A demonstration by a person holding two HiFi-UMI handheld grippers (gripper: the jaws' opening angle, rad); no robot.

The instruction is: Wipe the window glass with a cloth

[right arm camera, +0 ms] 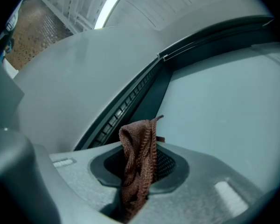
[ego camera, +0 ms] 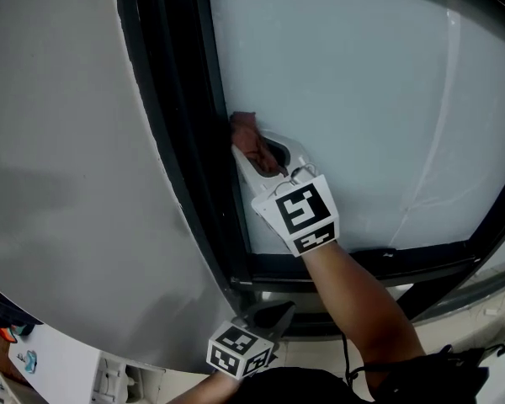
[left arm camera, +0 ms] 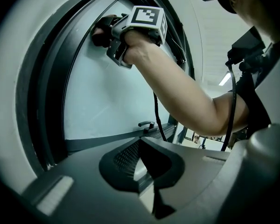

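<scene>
The right gripper (ego camera: 257, 151) is clamped on the brown cloth (right arm camera: 140, 148). The fabric is pinched between the jaws as a narrow bunched fold, and its long axis runs straight out past the tips toward the pane. In the head view the cloth sits at the left edge of the window glass (ego camera: 362, 99), touching or just off it, right beside the dark frame (ego camera: 181, 124), about midway up that edge. From there almost all the glass lies to the right, so my judgement is that the next stroke has to run rightward, away from the frame, with the fold pressed flat. Beyond the frame on the left is only the grey wall (ego camera: 67, 183). The left gripper (left arm camera: 142, 146) has its jaws together with nothing between them. It hangs below the bottom edge of the window, well apart from the cloth, so the right one is the nearer.
</scene>
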